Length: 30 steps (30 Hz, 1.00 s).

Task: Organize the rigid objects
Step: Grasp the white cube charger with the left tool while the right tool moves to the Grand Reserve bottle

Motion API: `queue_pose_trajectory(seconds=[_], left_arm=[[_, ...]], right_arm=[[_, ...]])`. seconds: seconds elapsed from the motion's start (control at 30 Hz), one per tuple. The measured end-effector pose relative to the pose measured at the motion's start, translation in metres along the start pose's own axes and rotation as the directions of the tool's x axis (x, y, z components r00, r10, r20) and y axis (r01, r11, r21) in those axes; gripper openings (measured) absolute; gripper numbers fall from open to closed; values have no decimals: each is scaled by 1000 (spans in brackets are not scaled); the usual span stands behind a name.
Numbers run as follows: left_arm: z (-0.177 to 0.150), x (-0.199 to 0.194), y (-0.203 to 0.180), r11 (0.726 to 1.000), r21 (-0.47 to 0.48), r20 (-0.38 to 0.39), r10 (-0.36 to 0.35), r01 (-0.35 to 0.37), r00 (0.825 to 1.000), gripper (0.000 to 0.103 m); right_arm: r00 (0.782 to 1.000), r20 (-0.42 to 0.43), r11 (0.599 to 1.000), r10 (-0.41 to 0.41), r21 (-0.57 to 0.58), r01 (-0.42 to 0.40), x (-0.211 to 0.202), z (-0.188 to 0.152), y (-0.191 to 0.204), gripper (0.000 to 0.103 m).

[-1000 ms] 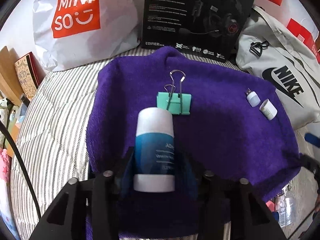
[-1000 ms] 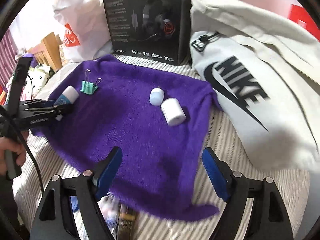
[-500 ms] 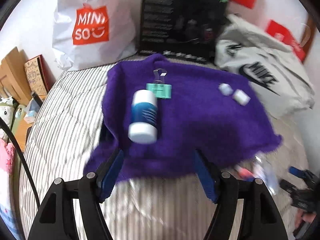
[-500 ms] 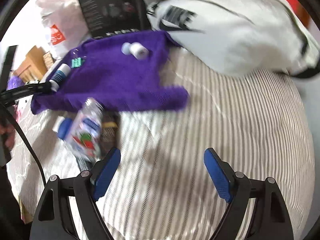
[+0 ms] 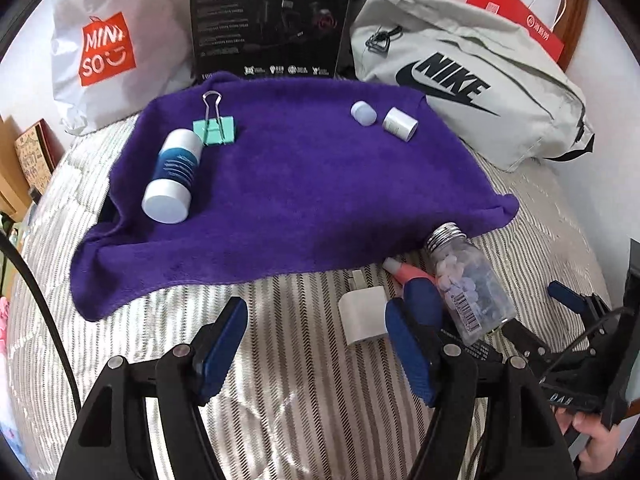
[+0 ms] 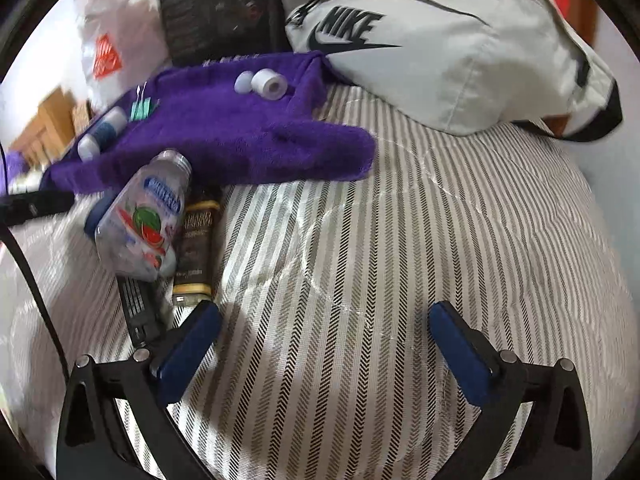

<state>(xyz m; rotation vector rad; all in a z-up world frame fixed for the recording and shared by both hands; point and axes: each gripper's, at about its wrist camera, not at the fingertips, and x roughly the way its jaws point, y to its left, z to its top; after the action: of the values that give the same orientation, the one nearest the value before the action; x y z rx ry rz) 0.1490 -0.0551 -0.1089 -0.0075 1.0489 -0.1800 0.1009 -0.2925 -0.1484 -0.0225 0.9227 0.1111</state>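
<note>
- Now released, the blue-and-white bottle (image 5: 173, 176) lies on the purple towel (image 5: 304, 200) beside the binder clip (image 5: 215, 130).
- Left gripper (image 5: 316, 344) has pulled back, jaws apart.
- Right gripper (image 6: 324, 354) hangs open above the striped bedding (image 6: 400, 260).

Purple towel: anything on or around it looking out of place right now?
On the purple towel nothing stands out. Off its near edge, a clear candy bottle lies on its side, overlapping a white charger and a dark blue item in a jumbled heap on the striped bedding.
</note>
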Motion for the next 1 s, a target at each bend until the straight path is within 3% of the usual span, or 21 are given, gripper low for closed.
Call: queue_pose_trajectory(seconds=[0.17, 0.4, 0.5, 0.57, 0.63, 0.67, 0.7, 0.83, 1.0], left_arm=[[1, 9, -8, 1000, 12, -18, 6, -6, 1000, 70], [-2, 23, -19, 995, 69, -39, 77, -74, 996, 70], [-4, 24, -16, 997, 40, -29, 62, -61, 998, 70], [-6, 24, -16, 999, 35, -21, 41, -40, 999, 64], [-8, 22, -20, 998, 55, -2, 34, -34, 999, 48], [-8, 21, -21, 998, 55, 1, 15, -15, 1000, 33], [-8, 21, -22, 998, 55, 1, 3, -3, 1000, 28], [-9, 20, -32, 992, 127, 9, 25, -26, 1000, 27], [-13, 15, -14, 998, 67, 6, 4, -4, 1000, 27]], right_arm=[[1000, 1, 1000, -15, -9, 15, 0, 0, 1, 103], [1000, 1, 1000, -19, -12, 19, 0, 0, 2, 103], [1000, 2, 1000, -18, -11, 18, 0, 0, 2, 103], [1000, 1, 1000, -18, -11, 18, 0, 0, 2, 103], [1000, 2, 1000, -18, -11, 18, 0, 0, 2, 103], [1000, 2, 1000, -18, -11, 18, 0, 0, 2, 103], [1000, 2, 1000, -18, -11, 18, 0, 0, 2, 103], [1000, -15, 1000, -11, -22, 11, -1, 1, 2, 103], [998, -33, 999, 53, 6, -53, -13, 3, -3, 99]])
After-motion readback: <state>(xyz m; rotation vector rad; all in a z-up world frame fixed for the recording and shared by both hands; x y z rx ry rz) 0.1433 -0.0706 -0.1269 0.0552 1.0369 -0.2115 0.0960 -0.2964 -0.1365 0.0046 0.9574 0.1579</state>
